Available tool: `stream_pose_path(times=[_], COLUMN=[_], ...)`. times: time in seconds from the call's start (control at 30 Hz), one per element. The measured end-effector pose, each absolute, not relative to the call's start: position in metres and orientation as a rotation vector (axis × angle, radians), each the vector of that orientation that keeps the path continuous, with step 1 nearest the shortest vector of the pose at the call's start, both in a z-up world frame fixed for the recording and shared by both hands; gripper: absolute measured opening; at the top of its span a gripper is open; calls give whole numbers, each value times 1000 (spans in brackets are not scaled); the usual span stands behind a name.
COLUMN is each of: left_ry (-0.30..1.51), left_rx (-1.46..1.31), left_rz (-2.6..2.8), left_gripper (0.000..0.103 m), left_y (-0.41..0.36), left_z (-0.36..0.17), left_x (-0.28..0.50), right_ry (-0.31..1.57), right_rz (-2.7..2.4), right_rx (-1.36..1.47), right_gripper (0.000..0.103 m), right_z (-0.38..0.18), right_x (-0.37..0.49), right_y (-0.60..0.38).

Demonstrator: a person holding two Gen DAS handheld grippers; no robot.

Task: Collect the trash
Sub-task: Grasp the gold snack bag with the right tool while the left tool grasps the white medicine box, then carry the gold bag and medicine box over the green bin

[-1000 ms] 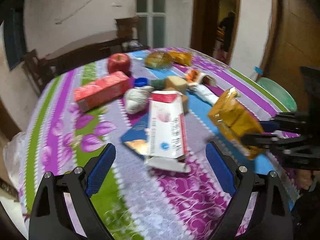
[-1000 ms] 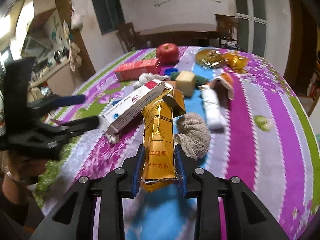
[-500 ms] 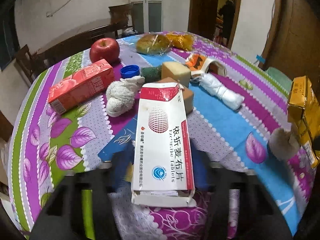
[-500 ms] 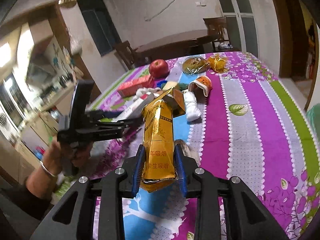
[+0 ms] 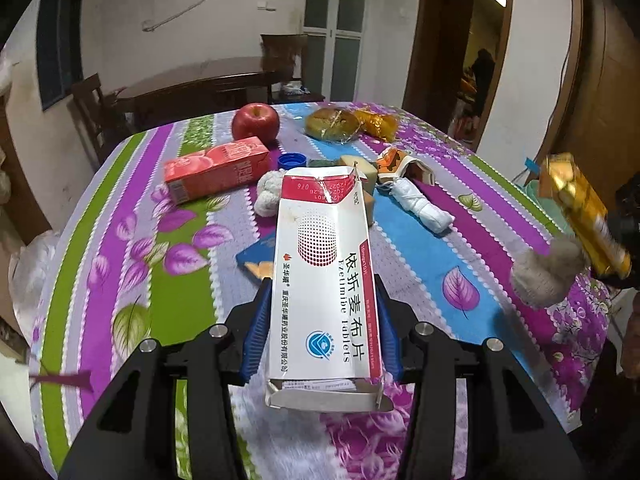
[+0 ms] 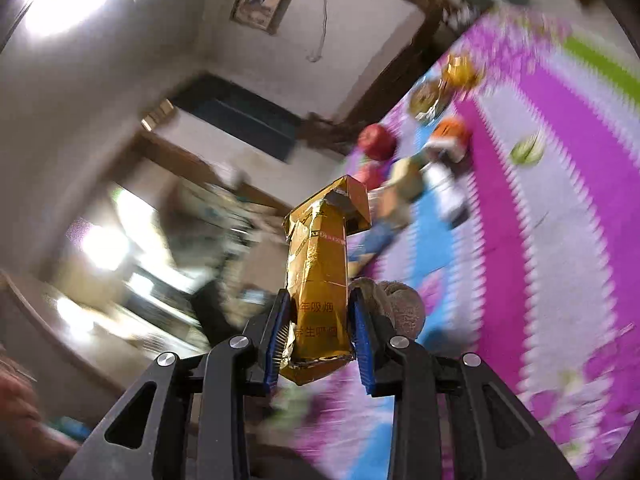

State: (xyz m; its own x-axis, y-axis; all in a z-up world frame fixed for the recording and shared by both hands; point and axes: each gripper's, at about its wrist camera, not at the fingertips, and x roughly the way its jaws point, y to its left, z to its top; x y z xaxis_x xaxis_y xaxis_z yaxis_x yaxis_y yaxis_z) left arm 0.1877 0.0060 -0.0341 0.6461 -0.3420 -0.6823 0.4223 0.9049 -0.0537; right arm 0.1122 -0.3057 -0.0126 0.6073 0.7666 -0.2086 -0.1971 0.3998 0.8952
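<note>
Pill box [image 5: 325,280] (white and red, end flaps open) clamped in left gripper [image 5: 323,334], raised over striped table [image 5: 120,264]. Gold pack [image 6: 318,280] clamped in right gripper [image 6: 320,334], tilted, off the table edge. Carton [image 5: 216,170], apple [image 5: 256,122], sock [image 5: 544,270] lie beyond.

The right gripper [image 6: 320,334] clamps a crumpled gold pack [image 6: 318,276] above the blurred, tilted striped tablecloth [image 6: 560,240].
</note>
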Motion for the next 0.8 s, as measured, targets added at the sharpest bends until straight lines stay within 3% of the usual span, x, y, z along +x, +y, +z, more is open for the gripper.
stream_pose_path(times=[0.17, 0.3, 0.47, 0.5, 0.6, 0.8], left_ry=[749, 778, 792, 794, 811, 827], left_rx=[126, 112, 130, 130, 126, 131], left_rz=[-395, -411, -403, -402, -398, -397], left_gripper=[46, 46, 47, 47, 47, 48], left_y=[8, 7, 7, 8, 12, 13], left_z=[-43, -51, -59, -60, -64, -70], left_x=[174, 170, 162, 161, 159, 155], right_ry=[686, 624, 626, 617, 560, 657], right_rz=[580, 199, 156, 163, 198, 228], right_rx=[956, 95, -433, -505, -582, -467], right_gripper=[32, 35, 37, 42, 54, 55], right_z=[-17, 11, -17, -22, -20, -12], right_x=[116, 101, 79, 73, 53, 47], right_y=[-313, -244, -164, -151, -131, -147])
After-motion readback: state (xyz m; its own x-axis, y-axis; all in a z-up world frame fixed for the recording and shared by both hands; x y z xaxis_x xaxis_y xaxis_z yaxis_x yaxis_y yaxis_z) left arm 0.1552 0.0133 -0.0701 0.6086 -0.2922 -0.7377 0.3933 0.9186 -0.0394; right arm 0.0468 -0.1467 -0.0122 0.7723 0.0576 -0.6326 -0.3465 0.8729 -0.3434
